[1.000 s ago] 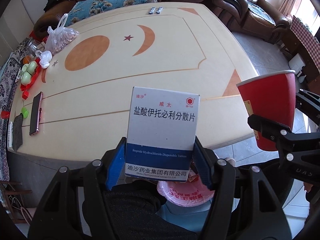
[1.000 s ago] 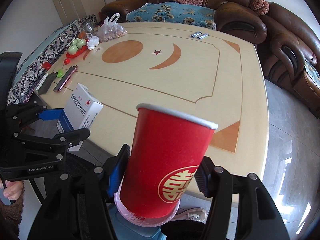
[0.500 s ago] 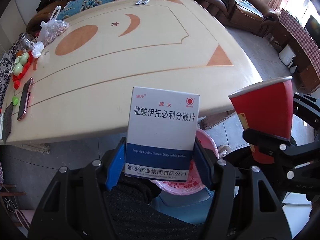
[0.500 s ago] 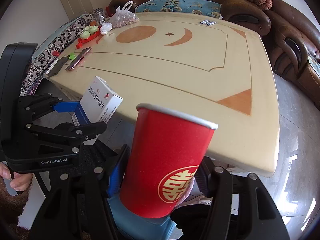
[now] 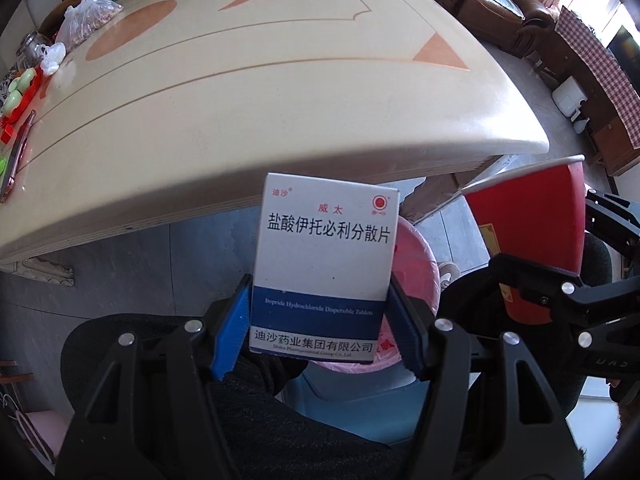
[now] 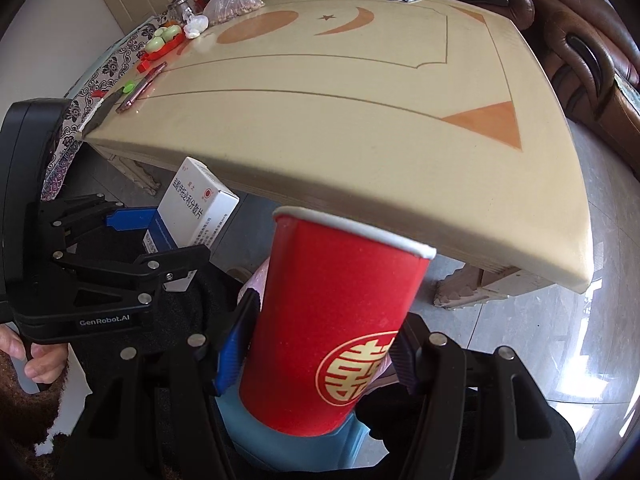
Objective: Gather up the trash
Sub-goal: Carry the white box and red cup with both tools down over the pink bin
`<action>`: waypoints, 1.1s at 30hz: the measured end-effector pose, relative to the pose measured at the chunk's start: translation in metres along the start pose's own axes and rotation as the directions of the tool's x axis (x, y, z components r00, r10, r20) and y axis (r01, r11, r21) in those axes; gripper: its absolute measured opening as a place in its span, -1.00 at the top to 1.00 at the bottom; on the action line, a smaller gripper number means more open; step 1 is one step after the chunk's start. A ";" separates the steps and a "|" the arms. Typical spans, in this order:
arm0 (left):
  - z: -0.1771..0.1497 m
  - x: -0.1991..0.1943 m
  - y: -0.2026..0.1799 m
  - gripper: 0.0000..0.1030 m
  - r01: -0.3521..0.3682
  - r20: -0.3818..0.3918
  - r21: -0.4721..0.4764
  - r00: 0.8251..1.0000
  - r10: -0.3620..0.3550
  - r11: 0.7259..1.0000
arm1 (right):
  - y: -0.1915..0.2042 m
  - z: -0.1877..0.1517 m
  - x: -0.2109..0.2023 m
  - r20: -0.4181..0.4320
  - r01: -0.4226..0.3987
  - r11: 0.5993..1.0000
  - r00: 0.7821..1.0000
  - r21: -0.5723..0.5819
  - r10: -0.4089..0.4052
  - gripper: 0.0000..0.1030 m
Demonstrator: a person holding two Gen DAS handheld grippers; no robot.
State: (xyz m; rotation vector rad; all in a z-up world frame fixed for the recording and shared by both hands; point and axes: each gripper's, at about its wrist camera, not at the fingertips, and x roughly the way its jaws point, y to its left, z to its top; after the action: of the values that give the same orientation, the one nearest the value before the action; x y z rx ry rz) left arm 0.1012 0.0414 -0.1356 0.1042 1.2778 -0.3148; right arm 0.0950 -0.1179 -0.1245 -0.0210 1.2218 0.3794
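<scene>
The big cream table [image 5: 280, 92] with orange moon, star and circle inlays fills the upper view, its rounded near edge now above both loads; grey tiled floor [image 6: 560, 340] lies open to the right of it, and a brown leather sofa [image 6: 580, 40] lines the far and right sides. Below the edge sits a blue bin with a pink liner [image 5: 416, 256], partly hidden behind the loads. The tall red paper cup [image 6: 332, 320] with a white rim and a gold emblem stands upright, gripped low down between the right gripper [image 6: 316, 356] and its blue pads. Beside it, just apart, the white-and-navy cardboard medicine box [image 5: 324, 264] printed with black Chinese characters is pinched at its lower sides by the left gripper [image 5: 320, 332], upright, label facing the camera. A hand [image 6: 36, 364] holds the left tool's handle. Far left on the table: a knotted plastic bag [image 5: 86, 20] and a phone [image 6: 142, 88] near the edge.
</scene>
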 end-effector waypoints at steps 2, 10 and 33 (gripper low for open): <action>-0.004 0.012 -0.002 -0.21 0.002 -0.017 0.001 1.000 -0.002 1.000 | -0.002 -0.005 0.011 -0.011 -0.001 1.000 1.000 0.012 0.001 -0.14; -0.020 0.053 -0.012 -0.21 -0.019 -0.087 0.054 0.996 0.024 0.998 | -0.014 -0.021 0.049 -0.066 -0.024 0.998 0.997 0.060 0.028 -0.14; -0.038 0.180 -0.018 -0.21 0.012 -0.334 -0.005 0.942 -0.013 1.000 | -0.052 -0.061 0.167 -0.174 0.057 0.983 0.984 0.174 -0.026 -0.15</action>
State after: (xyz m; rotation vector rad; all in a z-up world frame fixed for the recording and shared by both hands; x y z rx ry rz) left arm 0.1060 0.0024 -0.3162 0.1520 1.6170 -0.3148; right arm 0.1031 -0.1343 -0.3083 0.0763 1.4194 0.2337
